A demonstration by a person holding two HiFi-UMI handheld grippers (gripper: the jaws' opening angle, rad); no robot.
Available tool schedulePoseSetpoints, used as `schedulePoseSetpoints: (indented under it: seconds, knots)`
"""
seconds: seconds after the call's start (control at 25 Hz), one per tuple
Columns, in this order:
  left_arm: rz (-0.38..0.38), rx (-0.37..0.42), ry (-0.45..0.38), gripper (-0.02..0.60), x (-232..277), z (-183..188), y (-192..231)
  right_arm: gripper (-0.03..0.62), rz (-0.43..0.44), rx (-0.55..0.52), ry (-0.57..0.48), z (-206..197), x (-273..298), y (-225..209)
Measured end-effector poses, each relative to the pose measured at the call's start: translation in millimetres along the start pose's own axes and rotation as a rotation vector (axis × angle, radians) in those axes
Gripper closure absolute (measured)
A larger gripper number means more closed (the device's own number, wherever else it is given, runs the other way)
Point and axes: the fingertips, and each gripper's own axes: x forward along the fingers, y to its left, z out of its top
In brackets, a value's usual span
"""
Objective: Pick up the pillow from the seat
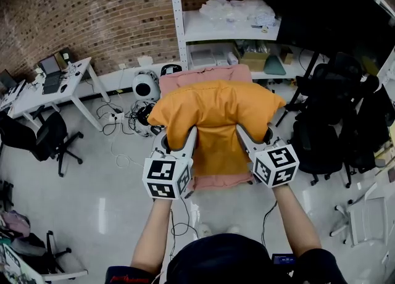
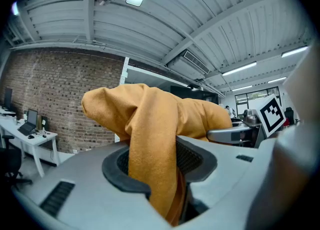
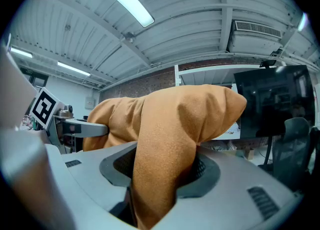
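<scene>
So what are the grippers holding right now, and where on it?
Both hold the orange pillow: left gripper pinches its left side, right gripper its right.

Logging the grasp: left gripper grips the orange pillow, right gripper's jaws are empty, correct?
No. The right gripper is not empty: its jaws clamp the orange pillow too, as the right gripper view shows. The left gripper does grip it.

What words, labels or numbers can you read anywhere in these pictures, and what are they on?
No readable text anywhere.
The marker cubes: black-and-white square patterns only, no letters or digits.
The cardboard box behind the pillow: any print is too small to read.
The pillow: plain orange, no label showing.
</scene>
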Motion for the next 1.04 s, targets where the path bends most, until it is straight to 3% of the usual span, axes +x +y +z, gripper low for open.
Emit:
schedulePoseSetpoints:
  seconds: [1.04]
  knots:
    - [0.005,0.007,-0.008,0.417,4,8,-33,0.385,-0.005,-0.005,-0.015,4,-25,-22]
